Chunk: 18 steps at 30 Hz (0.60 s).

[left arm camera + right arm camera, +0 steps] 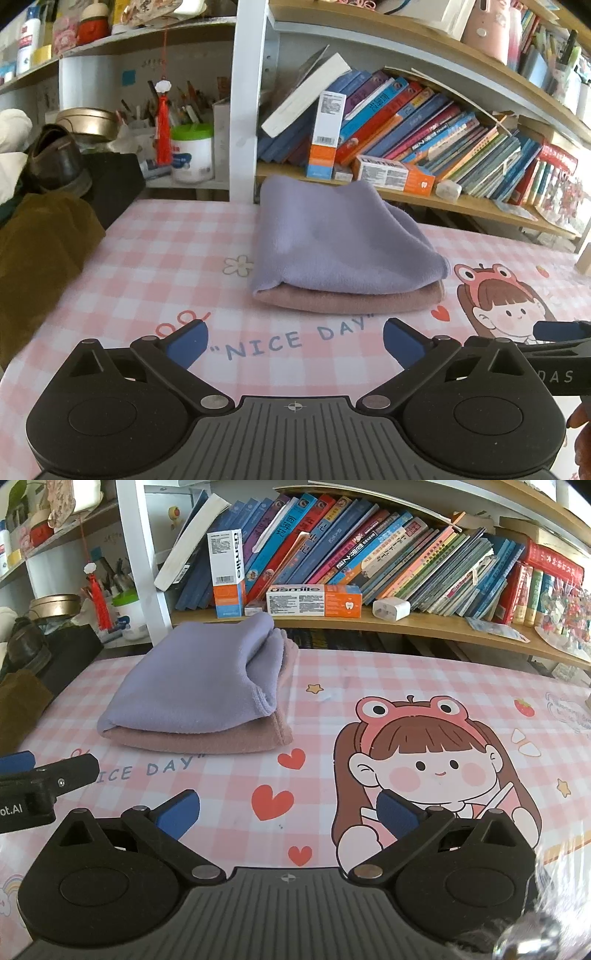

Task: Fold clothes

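Observation:
A folded lavender cloth (332, 236) lies on top of a folded pink cloth (351, 299) in a neat stack on the pink checked table mat (147, 266). The stack shows in the right wrist view too, lavender cloth (192, 683) over pink cloth (207, 740), at the upper left. My left gripper (293, 345) is open and empty, just in front of the stack. My right gripper (286, 814) is open and empty, over the mat to the right of the stack. Each gripper's blue-tipped finger shows at the edge of the other's view.
A bookshelf (424, 626) with leaning books and toothpaste boxes (314, 600) runs behind the table. A brown garment (40, 251), a shoe (55, 158) and a black box sit at the left. A white wipes tub (192, 155) stands at the back left.

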Each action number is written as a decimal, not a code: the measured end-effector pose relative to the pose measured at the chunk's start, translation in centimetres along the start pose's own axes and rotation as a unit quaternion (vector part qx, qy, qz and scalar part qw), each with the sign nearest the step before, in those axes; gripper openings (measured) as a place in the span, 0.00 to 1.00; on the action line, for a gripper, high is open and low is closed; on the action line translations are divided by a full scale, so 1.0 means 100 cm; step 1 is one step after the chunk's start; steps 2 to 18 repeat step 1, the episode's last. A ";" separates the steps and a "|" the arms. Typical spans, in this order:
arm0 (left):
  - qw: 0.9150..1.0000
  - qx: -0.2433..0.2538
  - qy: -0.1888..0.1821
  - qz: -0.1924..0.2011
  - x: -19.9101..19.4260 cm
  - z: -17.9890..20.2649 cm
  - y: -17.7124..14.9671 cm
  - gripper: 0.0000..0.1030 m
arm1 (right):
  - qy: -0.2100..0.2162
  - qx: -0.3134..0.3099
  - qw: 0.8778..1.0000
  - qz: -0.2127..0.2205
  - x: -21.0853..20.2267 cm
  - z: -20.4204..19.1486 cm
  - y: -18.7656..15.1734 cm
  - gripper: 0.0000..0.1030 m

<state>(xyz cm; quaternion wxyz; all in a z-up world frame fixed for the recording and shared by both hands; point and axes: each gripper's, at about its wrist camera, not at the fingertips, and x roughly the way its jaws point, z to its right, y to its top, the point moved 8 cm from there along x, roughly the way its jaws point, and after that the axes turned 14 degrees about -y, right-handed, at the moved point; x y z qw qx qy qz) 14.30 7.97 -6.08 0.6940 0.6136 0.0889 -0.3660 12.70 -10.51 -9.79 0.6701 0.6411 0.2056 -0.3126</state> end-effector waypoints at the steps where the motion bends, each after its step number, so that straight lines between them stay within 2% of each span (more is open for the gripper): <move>1: 1.000 0.000 0.001 -0.001 0.000 0.000 0.000 0.99 | 0.000 0.000 1.000 0.000 0.000 0.000 0.000 1.00; 18: 1.000 0.000 0.001 -0.001 0.000 0.000 0.000 0.99 | 0.000 0.000 1.000 0.000 0.000 0.000 0.000 1.00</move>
